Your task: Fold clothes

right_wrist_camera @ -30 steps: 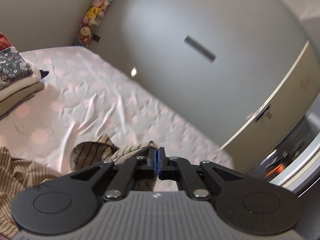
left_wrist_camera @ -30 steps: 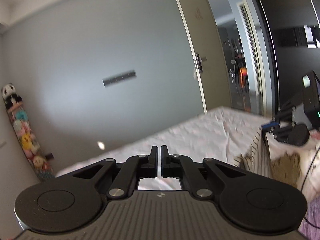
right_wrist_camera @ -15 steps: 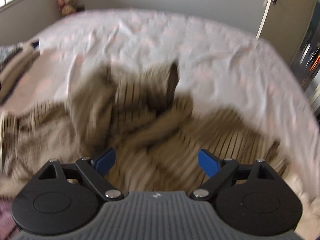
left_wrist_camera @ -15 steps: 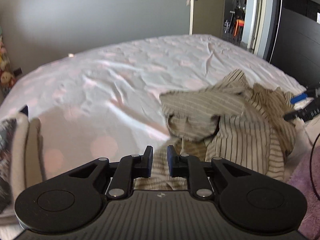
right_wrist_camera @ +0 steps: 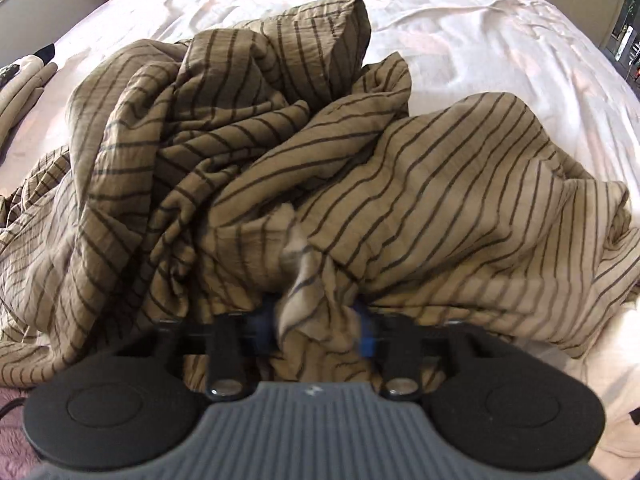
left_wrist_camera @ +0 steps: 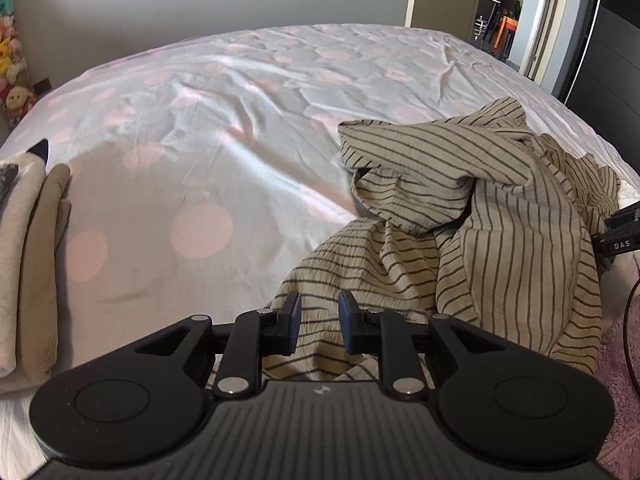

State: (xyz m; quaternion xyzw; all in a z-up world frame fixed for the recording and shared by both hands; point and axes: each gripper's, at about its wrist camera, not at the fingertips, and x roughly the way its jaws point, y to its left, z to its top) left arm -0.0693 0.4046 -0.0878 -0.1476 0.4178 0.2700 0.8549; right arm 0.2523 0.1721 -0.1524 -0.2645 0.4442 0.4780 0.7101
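Left wrist view: left claw (left_wrist_camera: 319, 322) low over near edge of bed (left_wrist_camera: 224, 128), jaws slightly apart after just opening further. Striped cloth (left_wrist_camera: 472, 220) crumpled at near right of bed; its near hem under and between the jaws, pads not pressing it. Folded stack (left_wrist_camera: 30, 256) at left edge. Toys (left_wrist_camera: 14, 68) at far left by wall.

Right wrist view: right claw (right_wrist_camera: 316, 326) pushed into cloth (right_wrist_camera: 280, 152), jaws just closed inward from wide. Bunched fold gathered between the blurred blue pads (right_wrist_camera: 366, 334), clamped. Cloth heaped across near half of bed (right_wrist_camera: 500, 40). Stack (right_wrist_camera: 24, 80) at far left.
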